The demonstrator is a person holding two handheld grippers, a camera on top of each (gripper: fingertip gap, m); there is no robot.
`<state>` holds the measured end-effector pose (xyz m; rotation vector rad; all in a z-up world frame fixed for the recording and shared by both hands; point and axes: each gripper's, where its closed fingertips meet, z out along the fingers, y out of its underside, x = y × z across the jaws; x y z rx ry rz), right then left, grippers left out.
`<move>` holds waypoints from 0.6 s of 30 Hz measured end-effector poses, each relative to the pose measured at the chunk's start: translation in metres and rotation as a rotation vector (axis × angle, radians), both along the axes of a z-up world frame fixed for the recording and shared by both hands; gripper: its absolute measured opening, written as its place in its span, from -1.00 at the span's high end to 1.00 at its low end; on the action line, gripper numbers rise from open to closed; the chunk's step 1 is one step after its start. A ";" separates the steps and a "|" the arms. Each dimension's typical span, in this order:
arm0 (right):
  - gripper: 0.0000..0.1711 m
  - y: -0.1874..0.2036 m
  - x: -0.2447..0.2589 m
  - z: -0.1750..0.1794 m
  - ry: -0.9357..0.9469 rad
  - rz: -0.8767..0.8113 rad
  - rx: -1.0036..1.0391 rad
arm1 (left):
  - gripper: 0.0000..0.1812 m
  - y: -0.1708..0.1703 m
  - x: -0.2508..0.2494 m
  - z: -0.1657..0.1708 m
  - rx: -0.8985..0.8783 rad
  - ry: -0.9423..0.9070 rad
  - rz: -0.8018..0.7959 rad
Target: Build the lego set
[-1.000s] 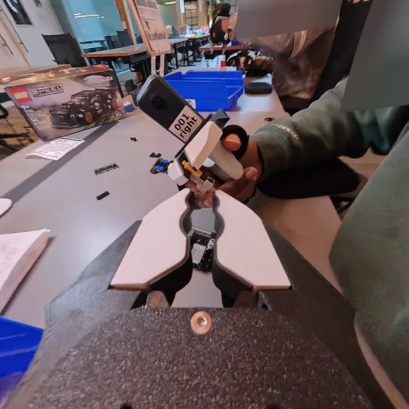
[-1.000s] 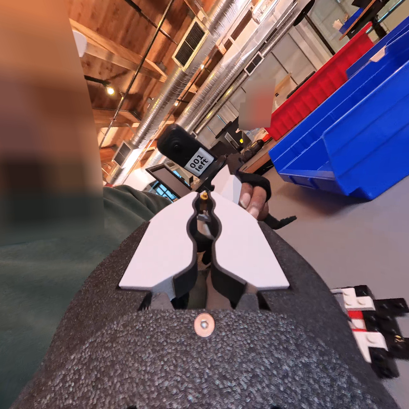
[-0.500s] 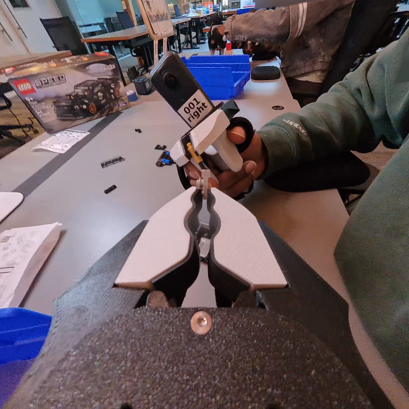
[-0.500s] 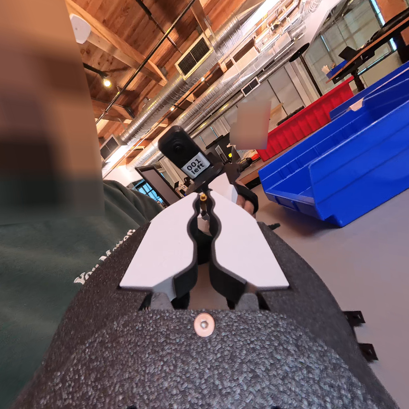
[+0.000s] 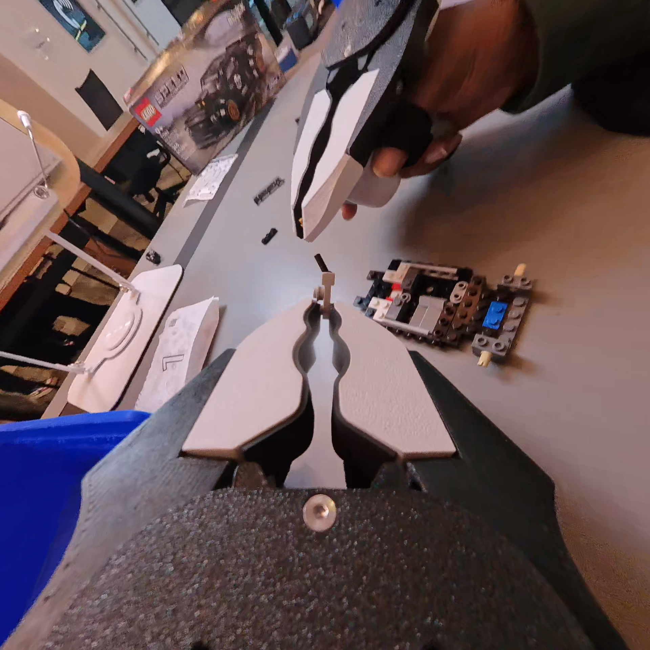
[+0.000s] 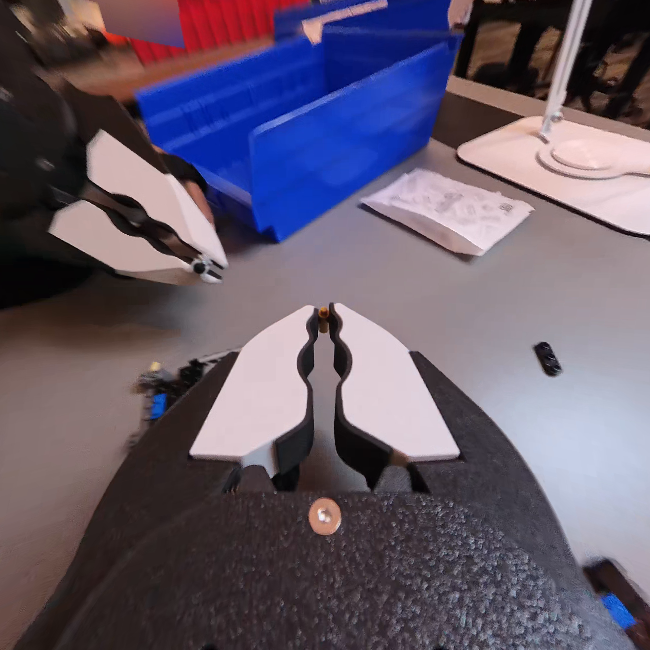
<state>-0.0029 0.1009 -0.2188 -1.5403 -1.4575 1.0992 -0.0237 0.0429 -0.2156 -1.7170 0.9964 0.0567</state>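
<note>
Grippers (image 5: 325,304) — apart, perhaps barely

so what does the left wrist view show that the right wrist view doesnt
Only the left wrist view: the whole brick chassis on the grey table, the toy-set box, and the left gripper shut on a small grey piece.

Only the right wrist view: the large blue bin seen whole, the lamp's arm, and the right gripper shut on a yellow pin.

Both: the white lamp base, the printed paper bag, loose black pieces, and both grippers.
</note>
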 end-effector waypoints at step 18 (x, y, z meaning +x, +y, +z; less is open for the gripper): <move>0.54 -0.029 -0.017 -0.019 -0.124 0.105 0.483 | 0.95 0.005 0.001 -0.026 -0.006 0.144 -0.029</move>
